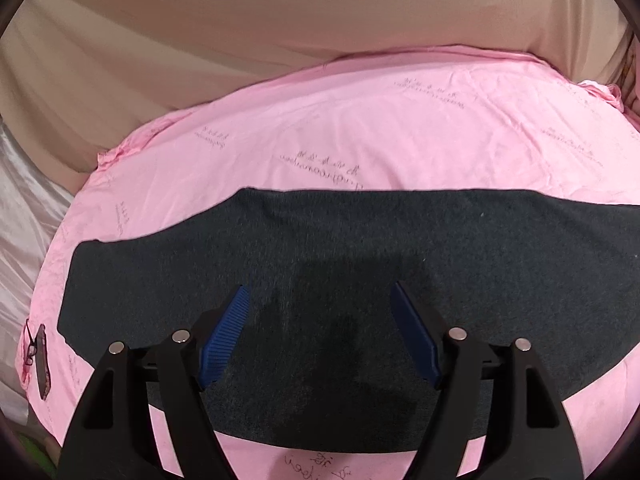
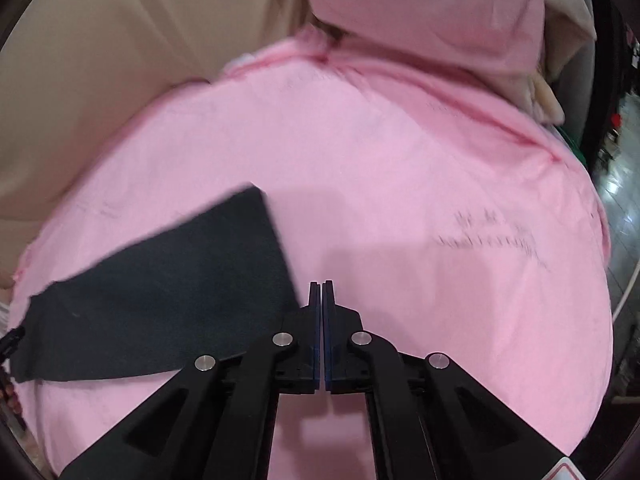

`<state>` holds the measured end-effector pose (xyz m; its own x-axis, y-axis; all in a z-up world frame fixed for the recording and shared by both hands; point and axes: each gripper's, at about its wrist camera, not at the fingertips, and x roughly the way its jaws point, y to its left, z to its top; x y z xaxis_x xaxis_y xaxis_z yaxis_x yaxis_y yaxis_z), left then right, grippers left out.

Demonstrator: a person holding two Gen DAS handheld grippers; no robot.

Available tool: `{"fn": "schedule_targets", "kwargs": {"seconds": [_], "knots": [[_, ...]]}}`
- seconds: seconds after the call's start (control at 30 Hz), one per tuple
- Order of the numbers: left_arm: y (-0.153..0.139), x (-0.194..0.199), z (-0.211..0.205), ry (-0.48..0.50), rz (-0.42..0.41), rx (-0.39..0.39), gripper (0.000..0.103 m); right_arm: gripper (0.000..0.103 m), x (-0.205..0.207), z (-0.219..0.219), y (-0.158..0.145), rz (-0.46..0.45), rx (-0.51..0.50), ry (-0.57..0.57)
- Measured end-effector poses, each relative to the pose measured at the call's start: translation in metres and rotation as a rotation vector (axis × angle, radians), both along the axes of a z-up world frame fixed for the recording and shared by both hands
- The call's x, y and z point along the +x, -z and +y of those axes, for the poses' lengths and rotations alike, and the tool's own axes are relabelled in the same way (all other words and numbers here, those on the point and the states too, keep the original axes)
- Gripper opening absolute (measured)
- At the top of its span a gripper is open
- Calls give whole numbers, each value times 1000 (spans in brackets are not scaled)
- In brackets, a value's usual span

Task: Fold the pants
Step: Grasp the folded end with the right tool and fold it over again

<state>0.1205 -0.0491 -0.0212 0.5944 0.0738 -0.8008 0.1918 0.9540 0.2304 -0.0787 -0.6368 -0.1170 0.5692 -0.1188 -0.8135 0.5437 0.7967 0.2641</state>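
My left tongs [image 1: 320, 300] spread wide, empty, directly over pants [image 1: 360, 248]; long axis crosswise. My right tongs [image 2: 321, 286] pressed together, empty, pants end just left.

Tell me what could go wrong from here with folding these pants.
1. The left tongs hang open over the middle of the pants; closing there may pinch only the top layer, or catch the pink sheet too.
2. The right tongs look shut on nothing, just off the pants' corner, so that end could drag.
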Motion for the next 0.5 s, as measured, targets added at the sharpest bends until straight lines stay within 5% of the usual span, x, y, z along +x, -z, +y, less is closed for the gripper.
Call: {"fn": "schedule_targets", "kwargs": {"seconds": [0.1,0.13,0.17,0.33,0.5], "knots": [[0,-3,8,-12,2,-19,71,20,-29,11,-26,-89,48,60],[-1,-5,13,-16,-5,-25,71,38,-38,16,-31,-120,68,63],[-3,-5,17,-24,-11,-31,72,46,-43,21,-34,-136,90,64],[-8,-5,60,-122,-16,-95,77,48,-42,44,-35,-138,198,28],[-14,-11,138,-256,-6,-204,83,63,-28,59,-47,-164,226,30]]}}
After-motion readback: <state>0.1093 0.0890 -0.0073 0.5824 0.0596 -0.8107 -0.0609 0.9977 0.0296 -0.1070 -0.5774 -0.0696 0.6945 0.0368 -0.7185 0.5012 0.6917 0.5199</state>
